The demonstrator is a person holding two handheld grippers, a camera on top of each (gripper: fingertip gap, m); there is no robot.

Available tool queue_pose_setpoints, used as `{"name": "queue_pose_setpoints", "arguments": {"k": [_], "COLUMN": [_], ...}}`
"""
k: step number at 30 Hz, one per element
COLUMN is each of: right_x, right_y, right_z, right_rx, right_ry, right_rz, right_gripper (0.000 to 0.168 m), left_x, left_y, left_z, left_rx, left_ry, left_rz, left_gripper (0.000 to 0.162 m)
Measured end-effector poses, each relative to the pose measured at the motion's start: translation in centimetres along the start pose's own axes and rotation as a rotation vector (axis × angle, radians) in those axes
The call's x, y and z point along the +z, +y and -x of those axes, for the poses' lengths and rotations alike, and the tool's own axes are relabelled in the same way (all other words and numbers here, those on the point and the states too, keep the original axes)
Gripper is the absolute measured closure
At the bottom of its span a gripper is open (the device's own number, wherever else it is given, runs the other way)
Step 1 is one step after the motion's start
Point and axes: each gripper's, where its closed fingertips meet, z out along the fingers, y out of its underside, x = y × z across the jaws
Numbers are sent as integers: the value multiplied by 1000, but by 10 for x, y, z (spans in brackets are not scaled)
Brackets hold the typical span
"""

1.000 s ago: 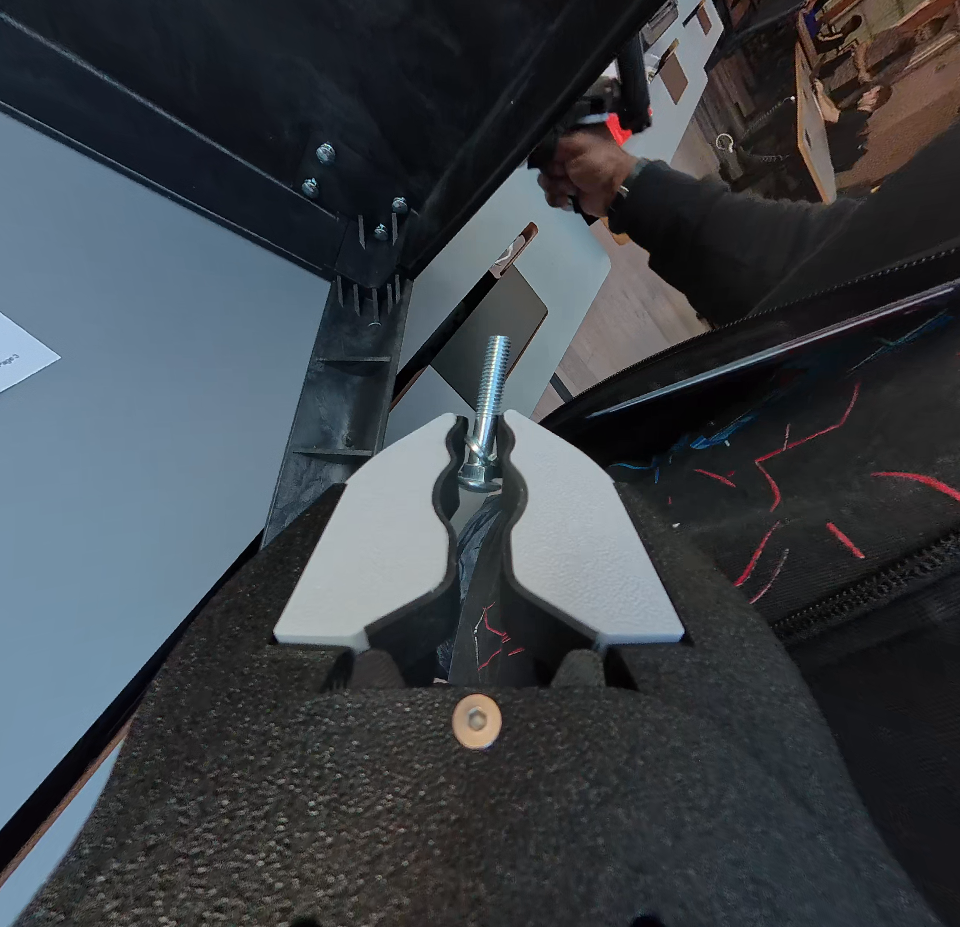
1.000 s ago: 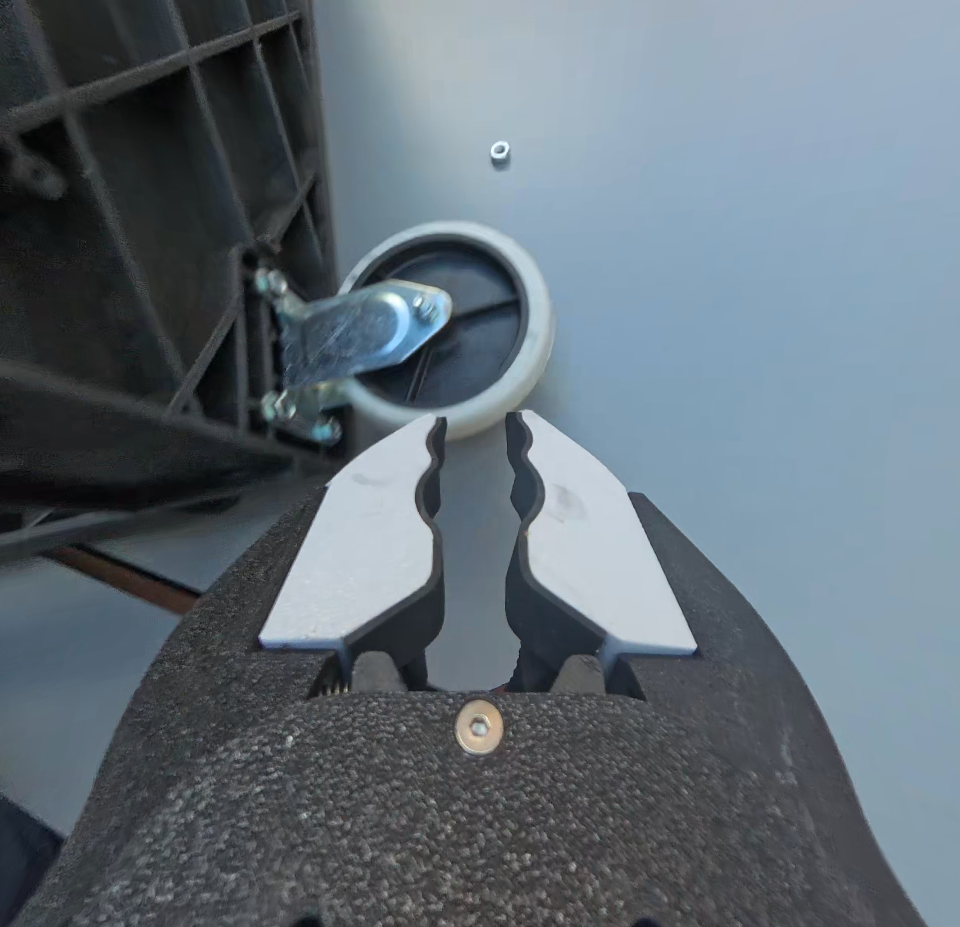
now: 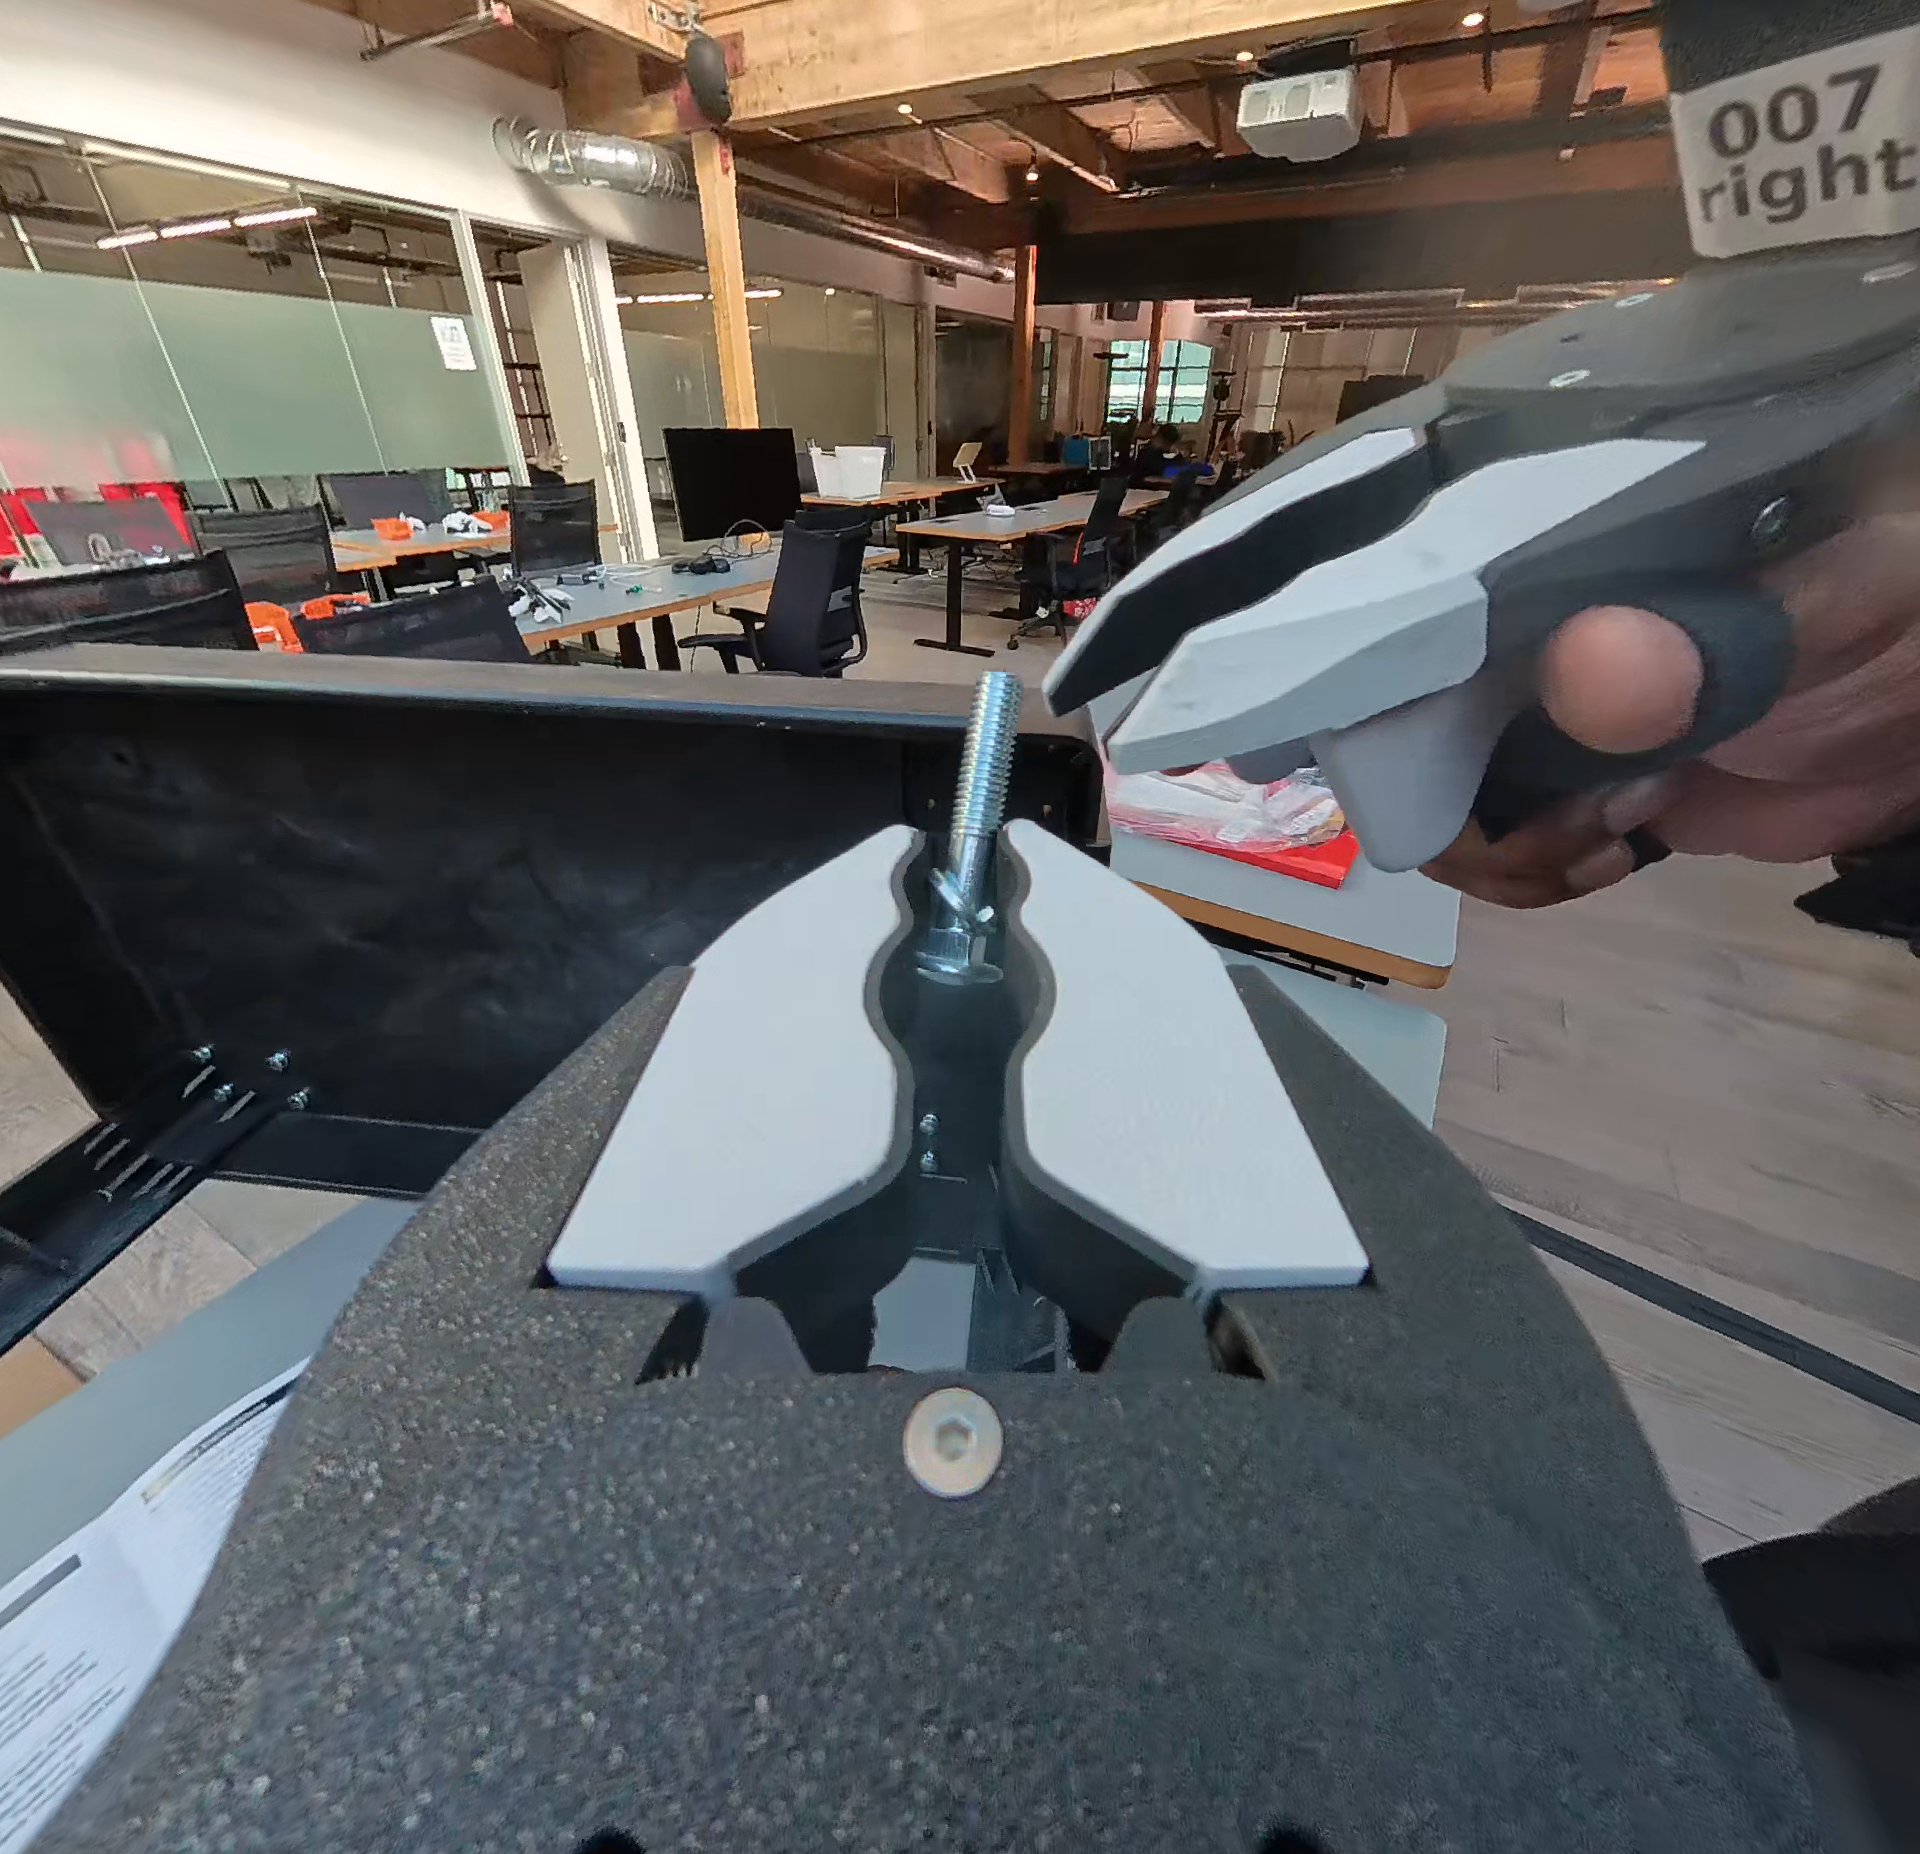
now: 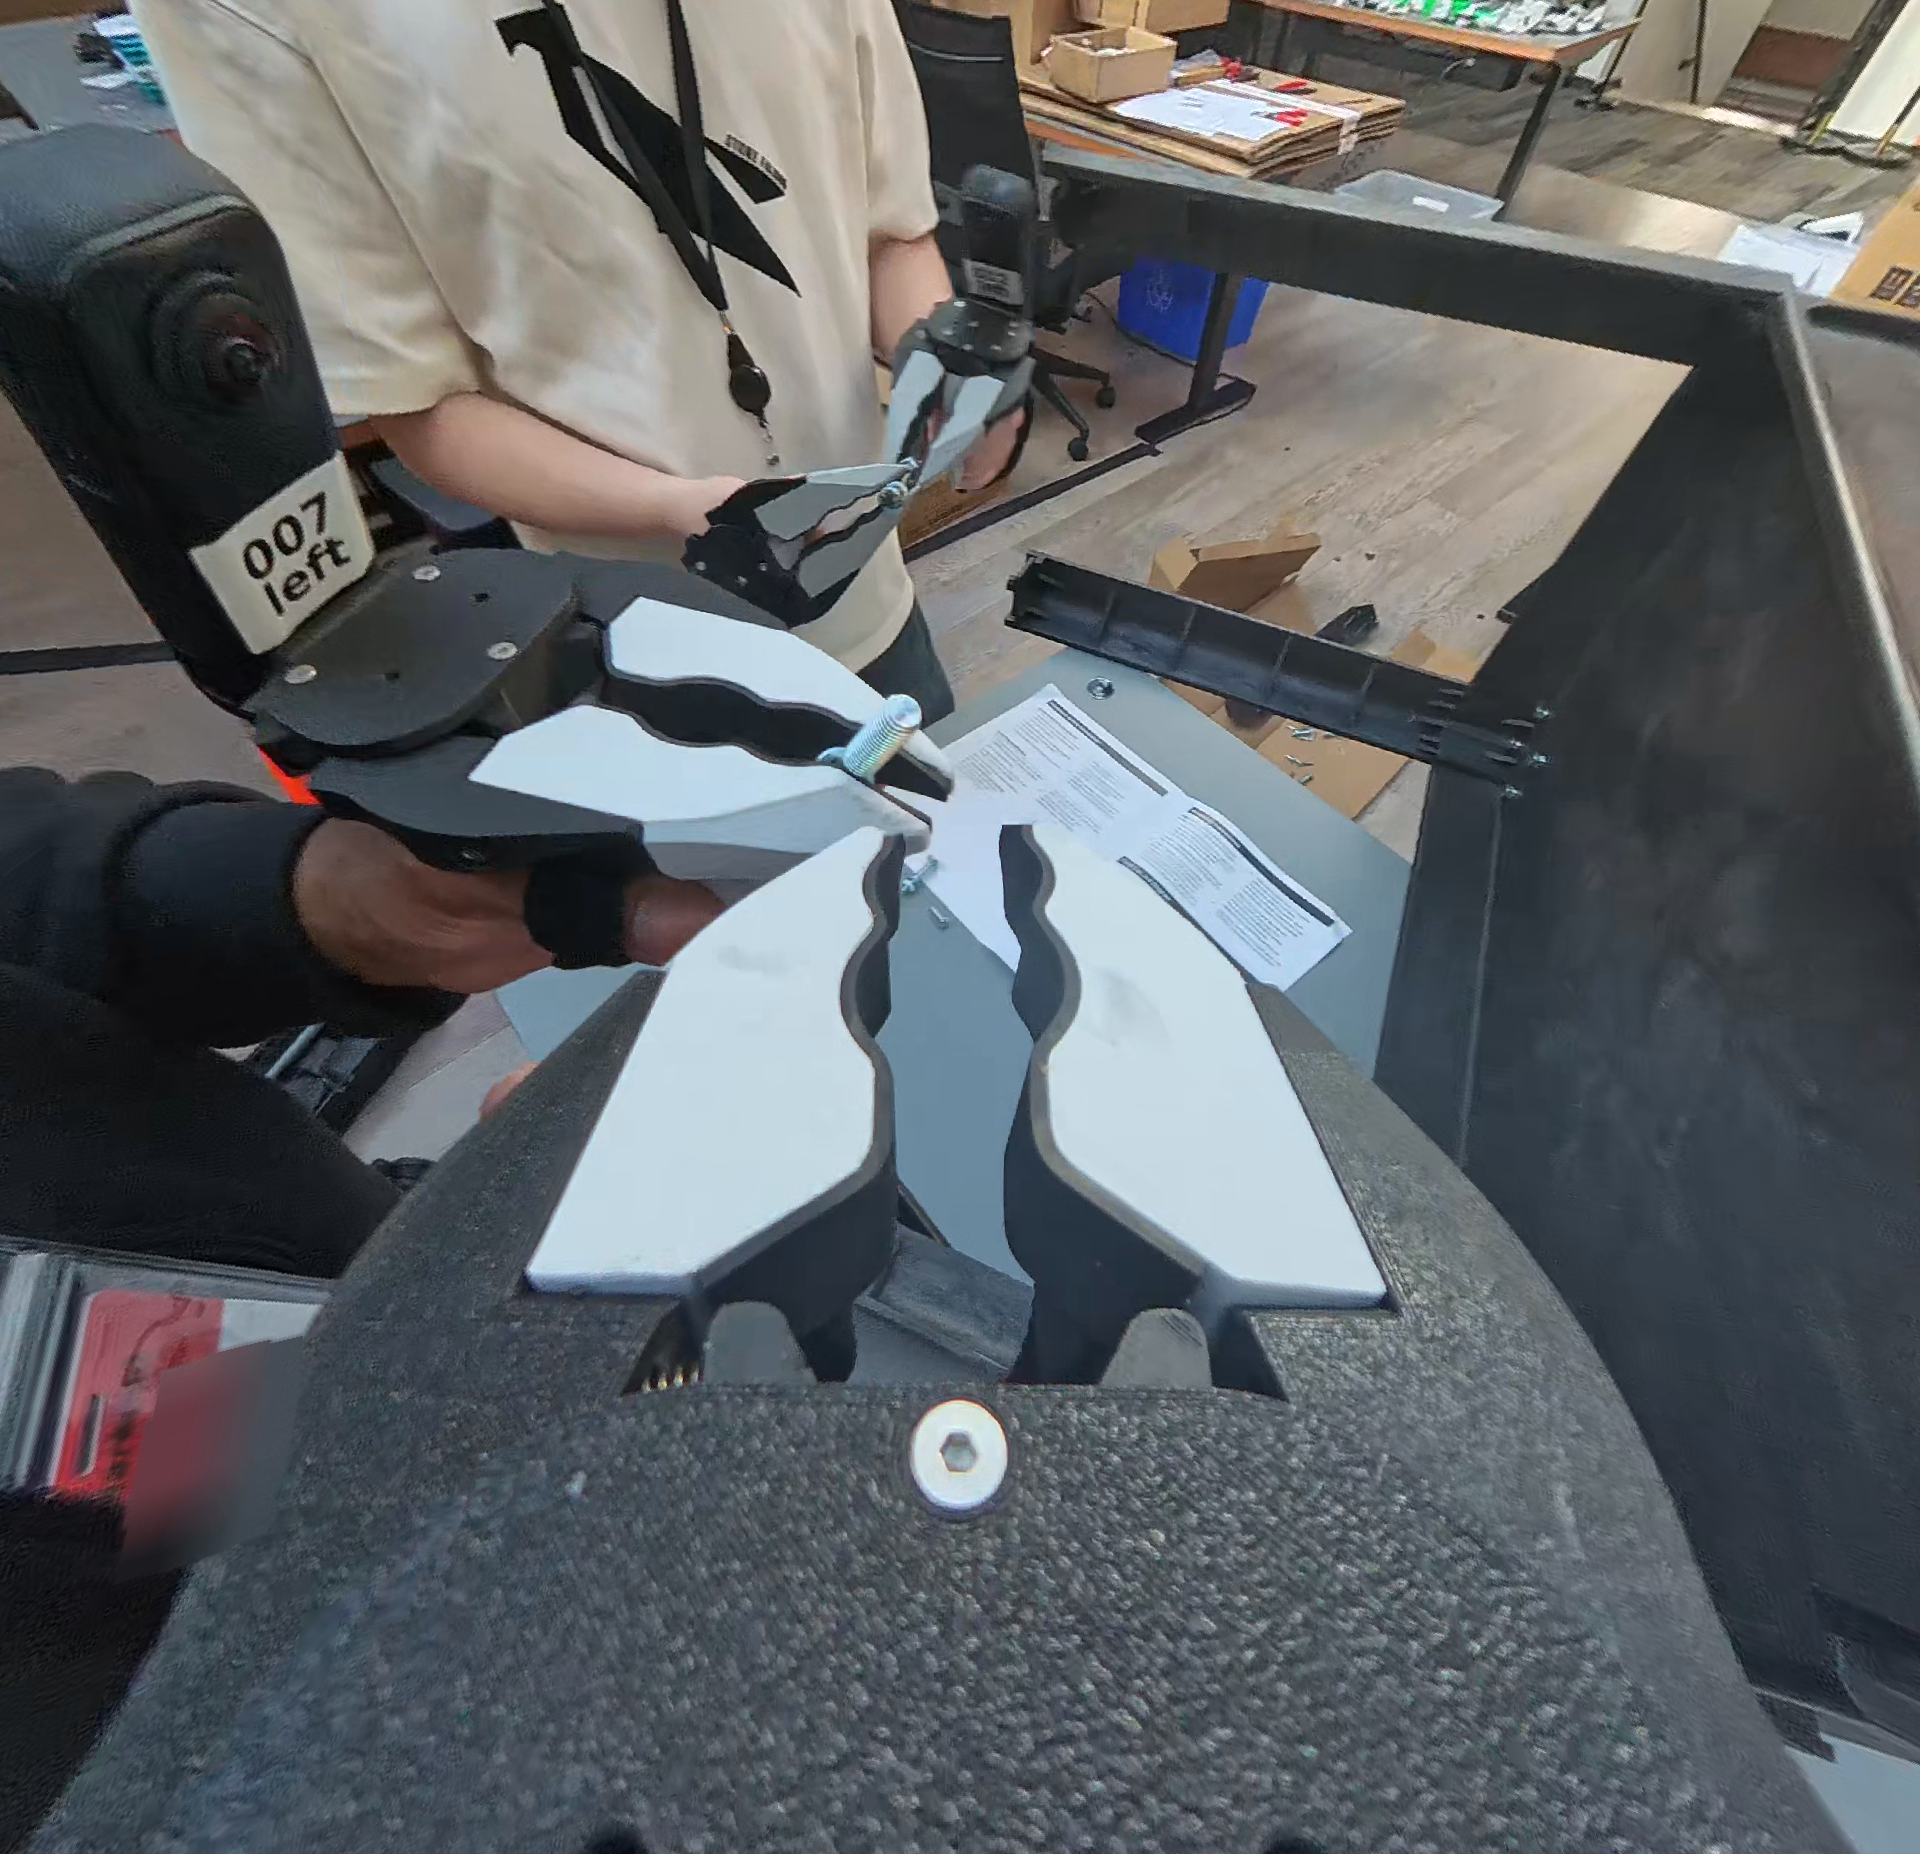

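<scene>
Open-plan office: exposed timber ceiling beams, silver duct; glass partitions. Desks, black chairs; pale plank floor.

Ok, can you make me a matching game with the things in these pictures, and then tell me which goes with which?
Things:
1. Silver threaded metal bolt
2. Right hand-held gripper
3. White printed paper sheet
4. Big black plastic bin

States:
A. lying flat on the grey table
B. pinched in the left hand-held gripper
C. open, holding nothing
D. standing beside the table, dark inside

Pairs: 1-B, 2-C, 3-A, 4-D
</scene>
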Motion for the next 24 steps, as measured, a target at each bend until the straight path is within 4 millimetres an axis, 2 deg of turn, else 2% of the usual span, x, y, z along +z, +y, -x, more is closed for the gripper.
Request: {"name": "queue_pose_setpoints", "arguments": {"k": [4, 8, 9, 10, 18, 24], "right_x": [3, 13, 14, 15, 22, 23], "right_y": [-12, -15, -17, -19, -27, -39], "right_z": [25, 31, 33, 33, 31, 22], "right_rx": [3, -12, -13, -16, 1, 30], "right_ry": [-78, -109, -121, -124, -204, -227], "right_rz": [-3, 23, 21, 21, -1, -33], "right_gripper": [148, 147, 151, 156, 161, 161], "left_x": [-10, -13, -13, -12, -7, -12], "left_y": [-8, -14, -14, -14, -17, -18], "left_z": [-8, -12, -11, -10, -2, 4], "left_rx": [46, 72, 70, 62, 28, -13], "left_ry": [-7, -12, -18, -26, -76, -101], "left_rz": [-8, -20, -17, -19, -28, -29], "left_gripper": [151, 151, 151, 151, 150, 132]}}
